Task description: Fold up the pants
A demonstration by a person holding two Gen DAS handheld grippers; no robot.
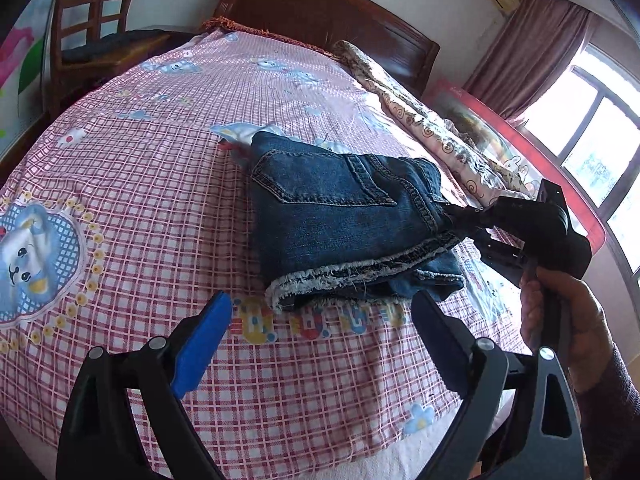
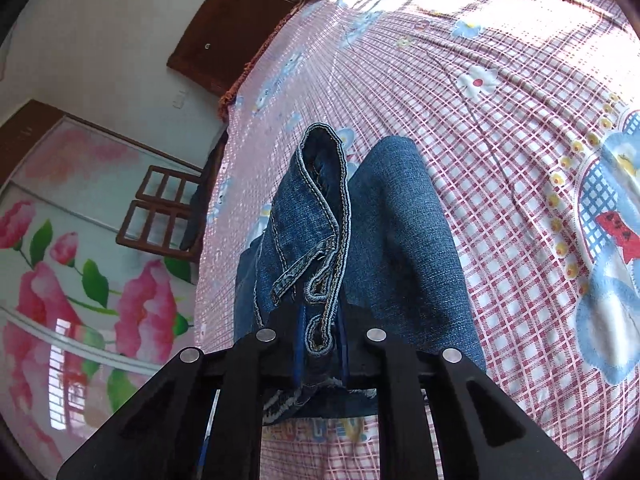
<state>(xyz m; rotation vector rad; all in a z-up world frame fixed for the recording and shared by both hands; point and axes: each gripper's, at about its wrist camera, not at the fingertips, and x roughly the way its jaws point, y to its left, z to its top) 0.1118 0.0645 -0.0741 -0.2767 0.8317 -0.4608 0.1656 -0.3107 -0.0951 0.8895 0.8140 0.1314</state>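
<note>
A pair of blue jeans lies folded into a thick bundle in the middle of the pink checked bed sheet, back pocket up and frayed hems toward me. My left gripper hovers just in front of the frayed edge, open, with its blue pad and the other finger wide apart and nothing between them. My right gripper, held by a hand, comes in from the right and is shut on the bundle's waistband edge. In the right wrist view the right gripper pinches the waistband of the jeans.
A rolled floral quilt lies along the bed's far right side by the window. The dark wooden headboard closes the far end. A wooden chair stands at the far left, and a flowered wardrobe door faces the bed.
</note>
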